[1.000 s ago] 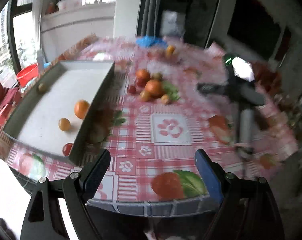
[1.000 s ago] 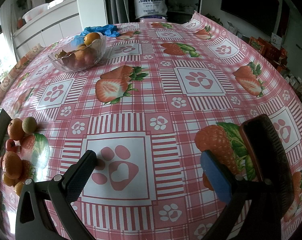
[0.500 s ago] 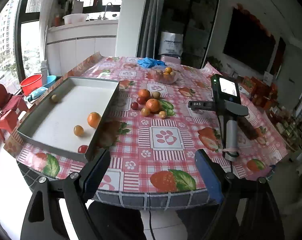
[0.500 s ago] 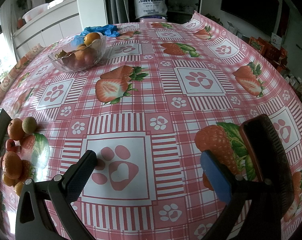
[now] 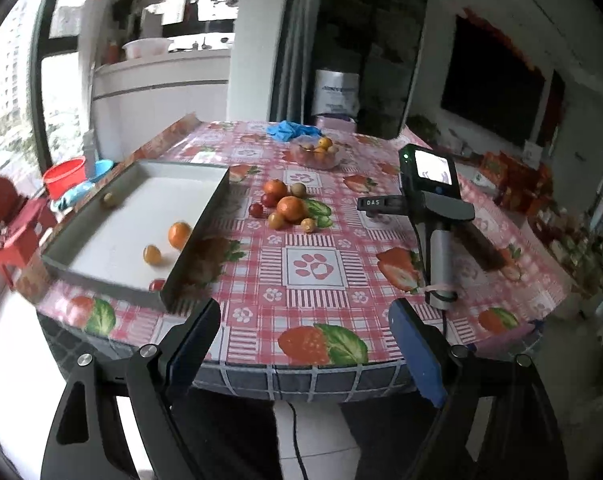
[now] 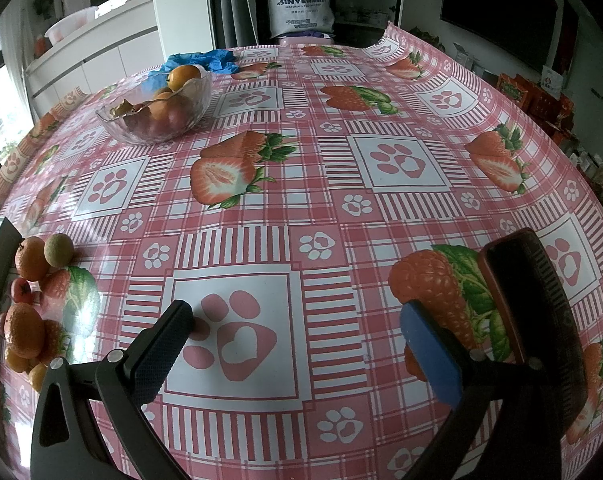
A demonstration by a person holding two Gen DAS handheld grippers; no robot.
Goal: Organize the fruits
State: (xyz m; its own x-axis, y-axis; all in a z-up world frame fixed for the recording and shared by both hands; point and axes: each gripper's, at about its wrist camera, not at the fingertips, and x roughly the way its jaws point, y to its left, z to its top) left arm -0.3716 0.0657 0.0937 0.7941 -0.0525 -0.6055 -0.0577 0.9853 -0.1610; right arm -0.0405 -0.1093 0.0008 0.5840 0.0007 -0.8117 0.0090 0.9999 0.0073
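Note:
A grey tray (image 5: 205, 224) on the left of the table holds an orange (image 5: 179, 235), a small yellow fruit (image 5: 151, 255), a red one (image 5: 156, 285) and a pale one (image 5: 108, 199). Loose fruits (image 5: 289, 208) lie in a cluster mid-table, also seen as a fruit cluster (image 6: 29, 264) at the right wrist view's left edge. A glass bowl (image 6: 157, 108) of fruit stands further back. My left gripper (image 5: 303, 312) is open and empty, off the table's near edge. My right gripper (image 6: 295, 314) is open and empty, low over the tablecloth; its screen (image 5: 429, 168) shows in the left wrist view.
A dark flat object (image 6: 533, 308) lies beside the right gripper's blue finger. Blue cloth (image 5: 293, 130) sits behind the bowl. A red bucket (image 5: 63, 176) and a red stool (image 5: 9, 224) stand left of the table. A cable (image 5: 297, 432) hangs below the table's edge.
The left gripper has drawn back and slightly up from the table, so the near edge and the floor below now show. The right gripper has stayed where it was.

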